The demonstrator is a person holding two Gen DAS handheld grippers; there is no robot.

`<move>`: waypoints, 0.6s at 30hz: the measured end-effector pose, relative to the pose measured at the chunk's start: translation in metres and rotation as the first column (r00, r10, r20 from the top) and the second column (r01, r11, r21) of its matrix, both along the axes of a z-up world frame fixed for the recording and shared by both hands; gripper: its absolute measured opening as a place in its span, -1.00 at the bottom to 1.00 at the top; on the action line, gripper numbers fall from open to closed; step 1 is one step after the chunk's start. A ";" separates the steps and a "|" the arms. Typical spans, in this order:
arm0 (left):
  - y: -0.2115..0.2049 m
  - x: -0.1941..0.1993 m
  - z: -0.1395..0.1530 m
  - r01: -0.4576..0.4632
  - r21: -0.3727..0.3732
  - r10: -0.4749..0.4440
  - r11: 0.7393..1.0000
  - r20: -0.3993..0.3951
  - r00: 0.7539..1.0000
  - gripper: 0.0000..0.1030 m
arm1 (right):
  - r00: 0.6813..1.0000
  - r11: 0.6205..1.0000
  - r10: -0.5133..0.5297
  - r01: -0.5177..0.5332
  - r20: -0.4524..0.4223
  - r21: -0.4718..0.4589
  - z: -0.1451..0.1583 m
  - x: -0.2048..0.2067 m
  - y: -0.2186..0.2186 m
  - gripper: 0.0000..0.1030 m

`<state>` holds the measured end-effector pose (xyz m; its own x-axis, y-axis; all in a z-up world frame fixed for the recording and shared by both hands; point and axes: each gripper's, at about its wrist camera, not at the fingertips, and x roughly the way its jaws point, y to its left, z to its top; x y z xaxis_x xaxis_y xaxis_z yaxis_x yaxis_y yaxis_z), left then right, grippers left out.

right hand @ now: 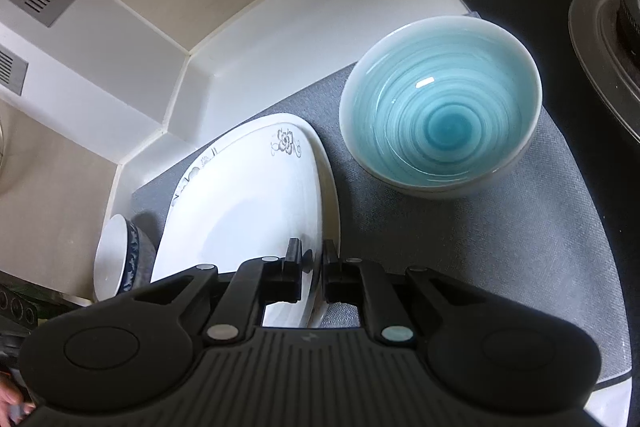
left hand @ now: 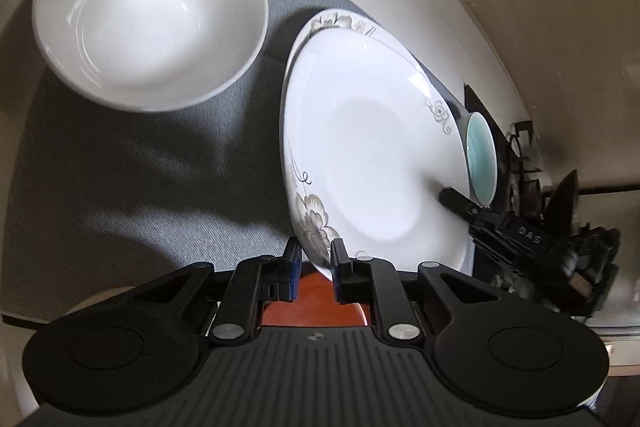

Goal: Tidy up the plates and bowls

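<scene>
Seemingly sharing the load, the left tool (left hand: 316, 261) pinches the flowered plate's (left hand: 372, 163) near rim, right of a white bowl (left hand: 148, 11). From the right wrist, the right tool (right hand: 311, 267) clamps its opposite rim, left of a blue bowl (right hand: 440, 107) on the table (right hand: 500, 247).

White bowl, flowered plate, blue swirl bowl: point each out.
White bowl (left hand: 148, 7), left wrist view, inner wall.
Flowered plate (left hand: 372, 147), left wrist view, bare centre.
Blue swirl bowl (right hand: 444, 123), right wrist view, inside bottom.
</scene>
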<state>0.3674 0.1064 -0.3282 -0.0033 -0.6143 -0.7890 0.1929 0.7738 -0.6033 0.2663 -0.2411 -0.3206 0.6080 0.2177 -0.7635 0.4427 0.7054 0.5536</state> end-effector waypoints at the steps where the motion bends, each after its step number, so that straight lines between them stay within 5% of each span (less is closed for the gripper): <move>1: 0.001 -0.001 0.001 -0.005 0.004 0.005 1.000 0.012 1.000 -0.69 | 1.000 1.000 0.020 -0.020 -0.011 -0.003 0.003 0.000 0.001 -0.71; 3: 0.005 -0.001 0.001 -0.008 -0.007 0.008 1.000 0.016 1.000 -0.73 | 0.998 0.998 0.056 -0.056 -0.024 -0.020 0.009 -0.001 0.003 -0.33; 5: 0.008 0.001 0.001 -0.011 -0.026 0.012 1.000 0.018 1.000 -0.76 | 0.995 0.994 0.090 -0.091 -0.032 -0.052 0.016 -0.003 0.006 -0.22; 15: 0.012 0.005 -0.006 -0.036 -0.046 0.036 0.998 -0.012 0.999 -0.77 | 0.994 0.992 0.075 -0.083 -0.077 -0.095 0.023 -0.031 0.022 -0.22; 18: 0.014 0.009 -0.009 -0.058 -0.043 0.057 0.997 -0.014 0.998 -0.78 | 0.997 0.993 0.063 -0.068 -0.050 -0.097 0.018 -0.038 0.030 -0.65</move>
<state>0.3766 0.1207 -0.3373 0.0233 -0.6475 -0.7617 0.1411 0.7564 -0.6387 0.2280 -0.2108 -0.3030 0.5581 0.1779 -0.8105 0.4175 0.7839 0.4595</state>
